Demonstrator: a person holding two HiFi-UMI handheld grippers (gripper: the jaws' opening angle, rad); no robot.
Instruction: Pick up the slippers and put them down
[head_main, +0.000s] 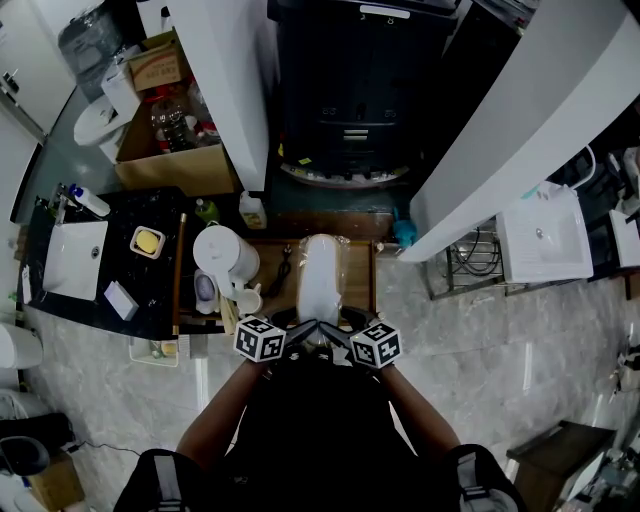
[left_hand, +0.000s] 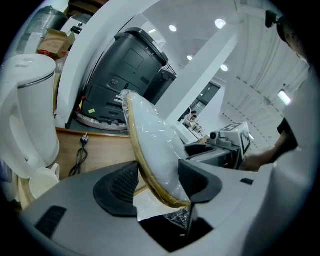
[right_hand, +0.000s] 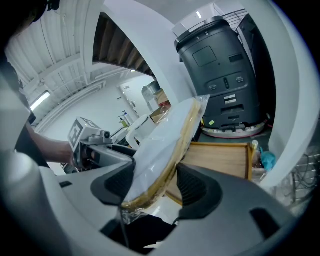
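Over the light wooden tray (head_main: 361, 275), at twelve o'clock from the person's hands, the white plastic-wrapped slippers with tan soles (head_main: 322, 275) are raised. The left gripper (left_hand: 159, 181) and the right gripper (right_hand: 156, 185) both clamp their near end. The lifting seems done; the putting down is still left.

In the head view, the near end of the wrapped slippers (head_main: 322, 272) is hidden by the left tongs (head_main: 298, 330) and right tongs (head_main: 343, 332).

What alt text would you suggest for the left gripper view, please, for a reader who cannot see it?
The left claw is closed on plastic-wrapped white slippers with a tan sole edge, which slant up and left. Behind are a wooden tabletop, a white kettle at left and a dark grey machine.
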